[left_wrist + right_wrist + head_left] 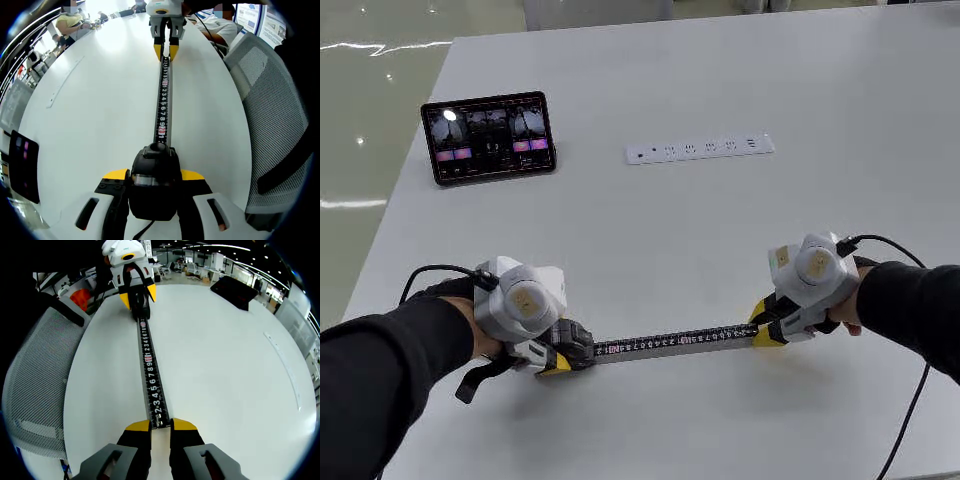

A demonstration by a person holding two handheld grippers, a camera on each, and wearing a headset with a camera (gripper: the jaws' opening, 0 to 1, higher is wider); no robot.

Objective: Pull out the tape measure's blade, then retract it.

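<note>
Left gripper (560,358) is clamping shut on the tape measure body (154,185), anchoring it down at the table (720,230), while the right gripper (767,326) is pinching the blade (675,342) by its end, jaws nearly closed, so it is lying stretched flat between them; retracting looks next

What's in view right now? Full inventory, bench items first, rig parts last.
white table: one, white, under everything
black plastic tape measure case: one, black, near left, in the left gripper
pale numbered metal blade: one, pale with black and red numbers, stretched flat between the grippers
black tablet with lit screen: one, black, far left
white power strip: one, white, far centre
grey mesh chair: one, grey, beside the table
left gripper: one, white with yellow tips, shut on the case
right gripper: one, white with yellow tips, shut on the blade's end
black sleeves: two, black, near corners
</note>
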